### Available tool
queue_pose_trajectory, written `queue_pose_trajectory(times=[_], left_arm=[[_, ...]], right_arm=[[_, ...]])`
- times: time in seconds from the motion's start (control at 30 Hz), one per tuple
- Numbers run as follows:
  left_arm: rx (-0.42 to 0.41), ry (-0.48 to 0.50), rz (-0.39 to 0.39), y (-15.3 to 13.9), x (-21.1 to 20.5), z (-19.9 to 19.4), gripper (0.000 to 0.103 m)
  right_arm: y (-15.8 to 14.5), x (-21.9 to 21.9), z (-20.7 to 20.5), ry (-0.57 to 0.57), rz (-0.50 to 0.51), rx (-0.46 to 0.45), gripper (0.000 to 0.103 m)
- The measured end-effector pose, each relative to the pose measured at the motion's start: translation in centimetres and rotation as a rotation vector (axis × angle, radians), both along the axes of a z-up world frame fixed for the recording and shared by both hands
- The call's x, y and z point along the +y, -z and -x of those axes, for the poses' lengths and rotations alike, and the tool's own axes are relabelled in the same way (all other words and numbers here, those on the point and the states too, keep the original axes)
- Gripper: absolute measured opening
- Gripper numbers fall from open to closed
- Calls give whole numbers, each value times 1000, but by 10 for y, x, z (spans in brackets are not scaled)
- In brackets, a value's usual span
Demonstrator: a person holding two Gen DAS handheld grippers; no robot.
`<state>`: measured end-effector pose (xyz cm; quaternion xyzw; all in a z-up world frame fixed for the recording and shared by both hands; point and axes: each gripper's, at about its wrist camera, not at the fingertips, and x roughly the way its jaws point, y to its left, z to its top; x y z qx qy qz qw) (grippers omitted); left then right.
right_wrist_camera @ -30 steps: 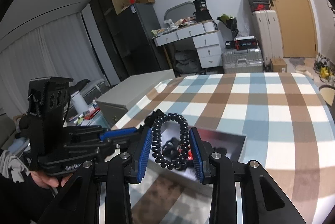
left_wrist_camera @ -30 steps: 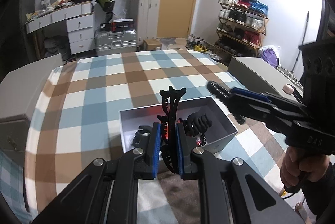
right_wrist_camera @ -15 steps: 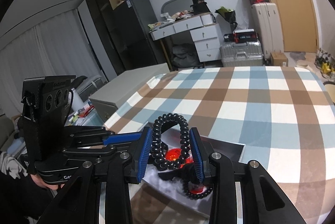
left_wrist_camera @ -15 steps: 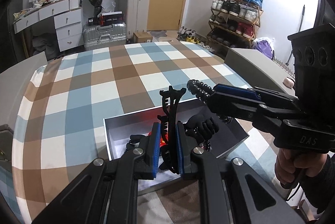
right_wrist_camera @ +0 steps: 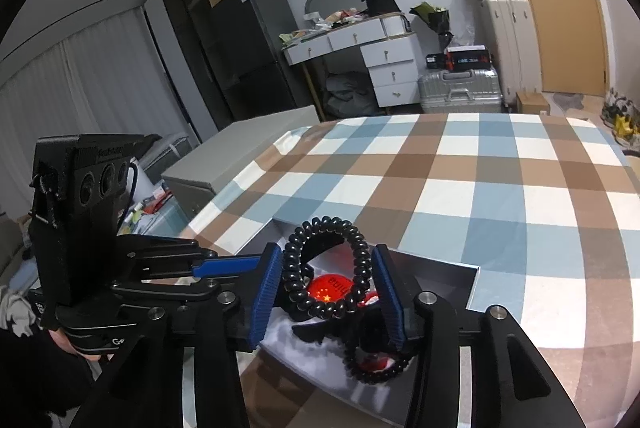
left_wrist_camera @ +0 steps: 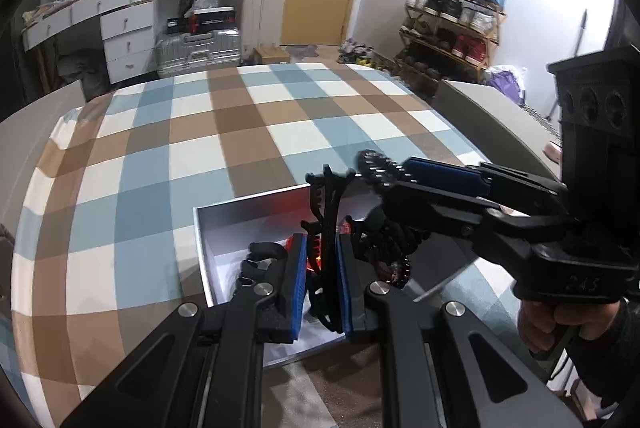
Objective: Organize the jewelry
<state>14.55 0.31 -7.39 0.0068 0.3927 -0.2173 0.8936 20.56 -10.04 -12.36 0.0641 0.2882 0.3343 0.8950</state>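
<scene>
A checked cloth [left_wrist_camera: 248, 132] covers the table, and near its front edge sits an open white box [left_wrist_camera: 224, 228], the holder for the pieces. Both tools hang over it, so the step in hand looks like dropping items in. The left gripper [left_wrist_camera: 322, 280] is closed tight on an upright black hair clip [left_wrist_camera: 326, 204]. To its right, the right gripper [right_wrist_camera: 326, 286] pinches a black coiled hair tie [right_wrist_camera: 326, 264] between its blue pads, jaws only partly closed. Inside the box lie another black clip [left_wrist_camera: 258, 260], a second coiled tie [right_wrist_camera: 376, 364] and a red round badge [right_wrist_camera: 330, 286] (gold stars on it). Next, I judge, each jaw should lower and ease open.
</scene>
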Motion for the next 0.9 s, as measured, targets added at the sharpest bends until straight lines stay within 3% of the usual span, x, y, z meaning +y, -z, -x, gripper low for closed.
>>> queue_pose_trajectory(times=[0.07, 0.1, 0.17, 0.27, 0.43, 0.57, 0.6, 0.67, 0.77, 0.9], left_arm=[[-12, -10, -13, -1, 1, 0, 31], [-21, -8, 1, -4, 2, 1, 36], [-44, -15, 26, -7, 6, 4, 49], [-71, -29, 13, -12, 6, 7, 51], [-92, -53, -28, -16, 3, 10, 51], [-142, -97, 1, -27, 7, 18, 52], [-163, -116, -5, -31, 8, 22, 54], [-201, -146, -19, -37, 8, 26, 69], [-263, -194, -29, -46, 9, 36, 77], [-322, -274, -55, -55, 13, 46, 83]], right_arm=[[-1, -3, 1, 10, -13, -1, 54], [-1, -4, 1, 15, -21, -1, 60], [-4, -9, 3, 24, -40, -6, 61], [-8, -16, 6, 54, -52, -21, 71], [-15, -27, 13, 94, -86, -36, 78], [-24, -33, 22, 122, -100, -68, 88], [-26, -34, 25, 125, -102, -77, 90], [-30, -35, 31, 137, -104, -96, 95], [-38, -37, 42, 146, -116, -138, 102], [-50, -38, 59, 149, -134, -198, 103]])
